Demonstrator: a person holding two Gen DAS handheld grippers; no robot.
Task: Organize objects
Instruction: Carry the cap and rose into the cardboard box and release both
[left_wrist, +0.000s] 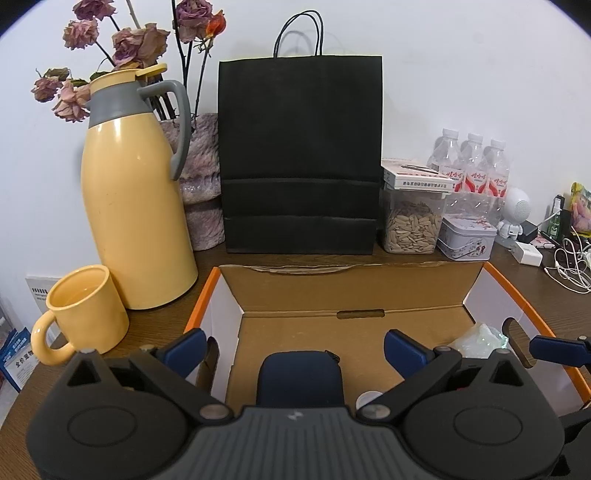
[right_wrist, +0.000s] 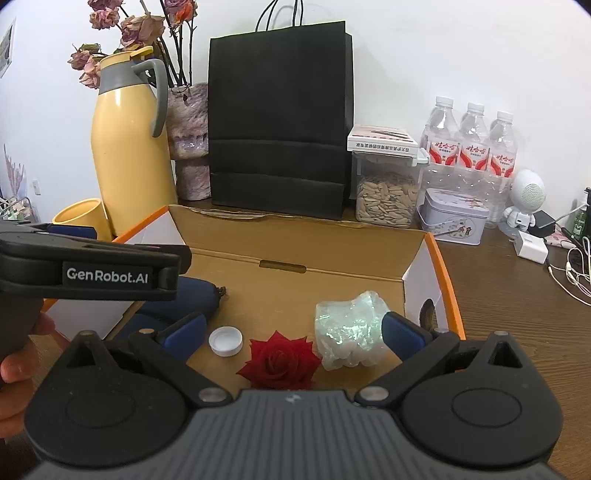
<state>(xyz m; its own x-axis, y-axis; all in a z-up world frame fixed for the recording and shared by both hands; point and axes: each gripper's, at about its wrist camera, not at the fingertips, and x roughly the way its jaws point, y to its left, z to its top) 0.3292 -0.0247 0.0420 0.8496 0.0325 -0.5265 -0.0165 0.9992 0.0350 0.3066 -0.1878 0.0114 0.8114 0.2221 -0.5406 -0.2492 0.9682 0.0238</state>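
An open cardboard box (left_wrist: 343, 288) with orange edges lies on the brown table; it also shows in the right wrist view (right_wrist: 295, 240). Inside lie a navy zip pouch (left_wrist: 300, 376), a white bottle cap (right_wrist: 225, 341), a red rose head (right_wrist: 279, 362) and a crumpled clear plastic wad (right_wrist: 349, 328). My left gripper (left_wrist: 295, 347) is open above the pouch, holding nothing. My right gripper (right_wrist: 293, 332) is open over the box's near end, with the cap, rose and wad between its fingers; its right pad (right_wrist: 400, 332) is next to the wad.
A yellow thermos (left_wrist: 136, 206), yellow mug (left_wrist: 86, 306), dried flowers in a vase (left_wrist: 201, 184) and black paper bag (left_wrist: 300, 155) stand behind the box. At the right are a seed jar (left_wrist: 412, 225), a tin (left_wrist: 467, 236), water bottles (left_wrist: 472, 166), a white robot figure and cables.
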